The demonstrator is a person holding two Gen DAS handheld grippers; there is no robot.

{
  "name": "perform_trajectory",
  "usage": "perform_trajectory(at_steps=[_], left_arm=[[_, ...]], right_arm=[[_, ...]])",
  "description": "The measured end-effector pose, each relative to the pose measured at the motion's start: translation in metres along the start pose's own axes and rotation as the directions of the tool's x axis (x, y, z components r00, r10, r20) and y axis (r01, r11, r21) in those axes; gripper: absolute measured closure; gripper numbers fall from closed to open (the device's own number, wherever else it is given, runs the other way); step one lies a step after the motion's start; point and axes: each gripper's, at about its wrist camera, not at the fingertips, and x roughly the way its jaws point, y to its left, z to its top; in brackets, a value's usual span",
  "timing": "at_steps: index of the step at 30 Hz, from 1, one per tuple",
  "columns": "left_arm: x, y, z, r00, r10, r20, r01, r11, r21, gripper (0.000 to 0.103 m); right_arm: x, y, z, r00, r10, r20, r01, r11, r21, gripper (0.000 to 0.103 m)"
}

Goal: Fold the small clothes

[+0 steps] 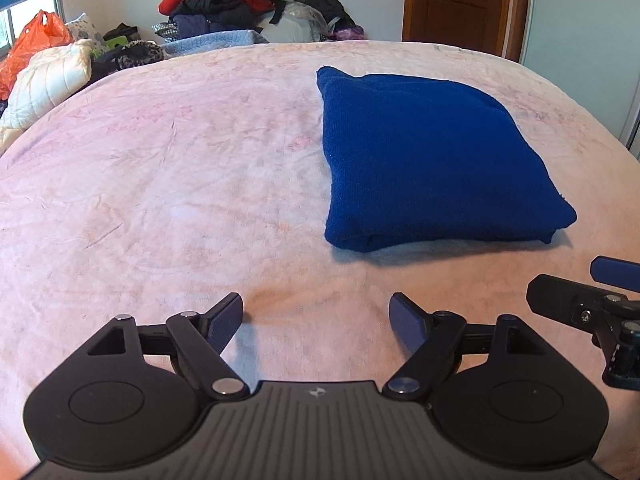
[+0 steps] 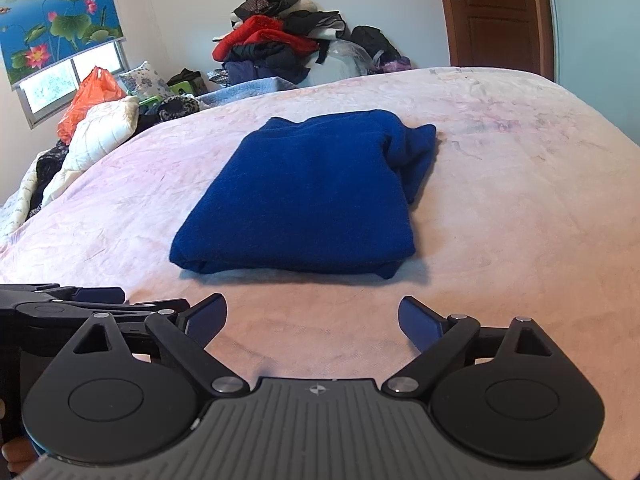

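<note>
Sweater (image 2: 304,196): your blue knit, folded into a thick square.
Bed (image 2: 500,184): pink, fuzzy blanket.
Left gripper (image 1: 316,320): jaws wide, empty.
Right gripper (image 2: 312,320): jaws wide, empty.

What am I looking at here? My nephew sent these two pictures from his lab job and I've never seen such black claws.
The claws are two hand-held grippers; a person carries one in each hand, and each has a camera looking along its fingers. One picture is from the left gripper, the other from the right gripper. Both are open and hold nothing. They hover over a bed with a pink cover. On it lies a blue garment, already folded into a rough square. In the left view the right gripper shows at the right edge. Behind the bed are a pile of clothes and a door.
</note>
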Motion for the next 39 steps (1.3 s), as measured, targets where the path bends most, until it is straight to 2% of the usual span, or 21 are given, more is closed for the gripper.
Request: perform_trajectory(at_steps=[6, 9, 19, 37, 39], left_arm=[[0.000, 0.000, -0.004, 1.000, -0.004, -0.010, 0.004, 1.000, 0.009, 0.022], [0.000, 0.001, -0.005, 1.000, 0.003, -0.004, -0.003, 1.000, 0.003, 0.018], [-0.001, -0.001, -0.012, 1.000, 0.021, 0.021, -0.022, 0.999, 0.023, 0.017], [-0.001, 0.008, -0.014, 0.999, 0.013, 0.043, -0.012, 0.999, -0.038, 0.016], [0.001, 0.009, -0.015, 0.999, 0.017, 0.044, -0.015, 0.999, -0.042, 0.013]], right_arm=[[0.000, 0.007, -0.003, 1.000, -0.018, -0.003, 0.018, 0.999, -0.032, 0.004], [0.002, 0.009, -0.005, 0.999, -0.034, -0.007, 0.034, 0.998, -0.045, 0.004], [0.006, 0.008, -0.008, 0.997, -0.073, -0.015, 0.072, 0.996, -0.054, 0.001], [0.008, 0.008, -0.008, 0.995, -0.096, -0.024, 0.094, 0.994, -0.051, 0.001], [0.008, 0.007, -0.008, 0.995, -0.097, -0.022, 0.096, 0.994, -0.050, 0.001]])
